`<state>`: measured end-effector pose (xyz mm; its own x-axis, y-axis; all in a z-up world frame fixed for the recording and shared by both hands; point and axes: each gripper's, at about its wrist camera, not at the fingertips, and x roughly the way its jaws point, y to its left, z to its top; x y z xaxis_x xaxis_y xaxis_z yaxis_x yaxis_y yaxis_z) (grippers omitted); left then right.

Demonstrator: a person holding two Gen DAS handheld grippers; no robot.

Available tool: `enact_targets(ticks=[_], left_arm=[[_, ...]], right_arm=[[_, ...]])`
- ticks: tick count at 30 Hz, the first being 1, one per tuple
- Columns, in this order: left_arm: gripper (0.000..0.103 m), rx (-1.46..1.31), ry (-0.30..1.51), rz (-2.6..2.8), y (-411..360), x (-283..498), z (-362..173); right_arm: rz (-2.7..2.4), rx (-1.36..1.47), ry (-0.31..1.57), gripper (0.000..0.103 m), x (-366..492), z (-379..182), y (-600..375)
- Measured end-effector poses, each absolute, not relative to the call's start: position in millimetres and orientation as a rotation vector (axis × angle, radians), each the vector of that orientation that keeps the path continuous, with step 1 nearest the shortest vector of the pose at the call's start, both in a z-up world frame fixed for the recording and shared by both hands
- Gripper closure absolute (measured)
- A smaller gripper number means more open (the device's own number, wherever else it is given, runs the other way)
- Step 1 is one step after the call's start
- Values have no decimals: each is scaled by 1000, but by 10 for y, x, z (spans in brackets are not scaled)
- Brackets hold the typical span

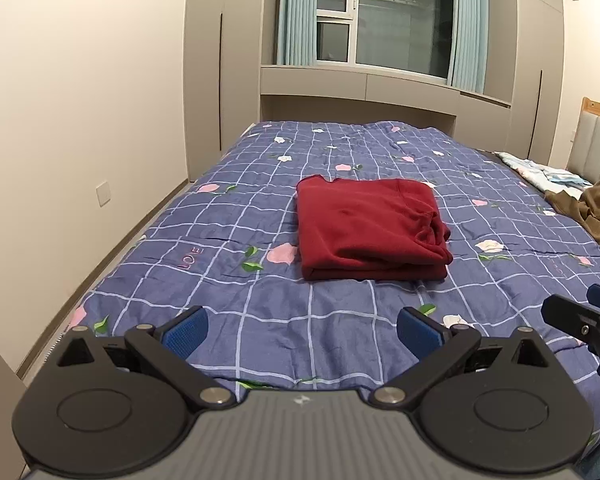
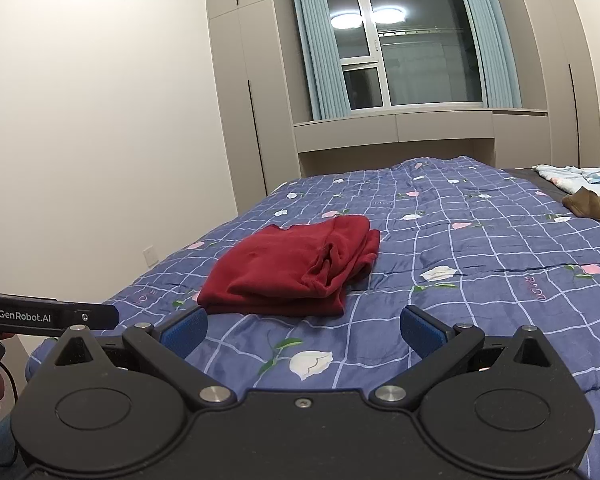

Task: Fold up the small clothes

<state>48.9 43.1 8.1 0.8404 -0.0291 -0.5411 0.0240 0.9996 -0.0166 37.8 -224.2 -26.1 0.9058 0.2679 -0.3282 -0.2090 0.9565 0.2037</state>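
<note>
Both tongs, left (image 1: 302,332) and right (image 2: 302,330), gape wide and empty near the bed's (image 1: 204,240) edge. Folded red garment (image 1: 370,228) lies at 12 o'clock; a careless nudge could undo its loose bunched right edge.

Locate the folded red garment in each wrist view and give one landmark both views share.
Left wrist: folded red garment lies mid-frame on the quilt, beyond the open fingers.
Right wrist: folded red garment lies left of centre, just beyond the left fingertip.
Shared landmark: the window with blue curtains.
</note>
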Motion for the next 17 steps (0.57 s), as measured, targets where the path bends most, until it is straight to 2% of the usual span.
enact_targets(ticks=[17], left_arm=[[1,-46,581,-73,448,527,48]], right_arm=[[258,179,396,1,428,-371,-2246]])
